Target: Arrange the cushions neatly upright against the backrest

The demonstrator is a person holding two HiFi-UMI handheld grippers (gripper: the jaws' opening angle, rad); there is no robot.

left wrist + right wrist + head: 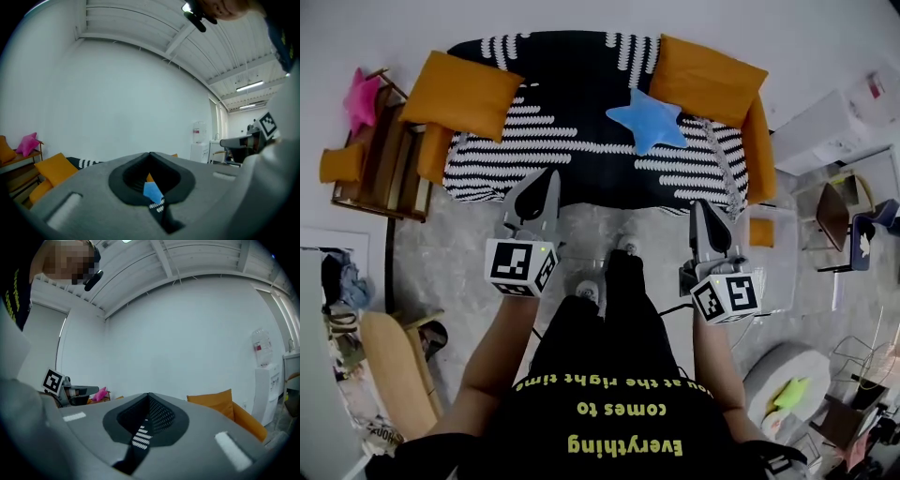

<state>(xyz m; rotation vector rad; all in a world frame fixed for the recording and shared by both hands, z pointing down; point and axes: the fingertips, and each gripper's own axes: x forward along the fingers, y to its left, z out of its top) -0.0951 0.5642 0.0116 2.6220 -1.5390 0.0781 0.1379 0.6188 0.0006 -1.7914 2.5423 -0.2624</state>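
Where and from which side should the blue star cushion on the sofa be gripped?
Probably a point of the blue star cushion facing the front edge, reached from the front with the nearer right gripper. It lies flat on the sofa seat; a tapered point fits the jaws better than its plump middle.

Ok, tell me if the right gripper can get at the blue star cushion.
Probably yes: the star cushion lies exposed on the sofa, with nothing between it and the right gripper; its jaws are shut.
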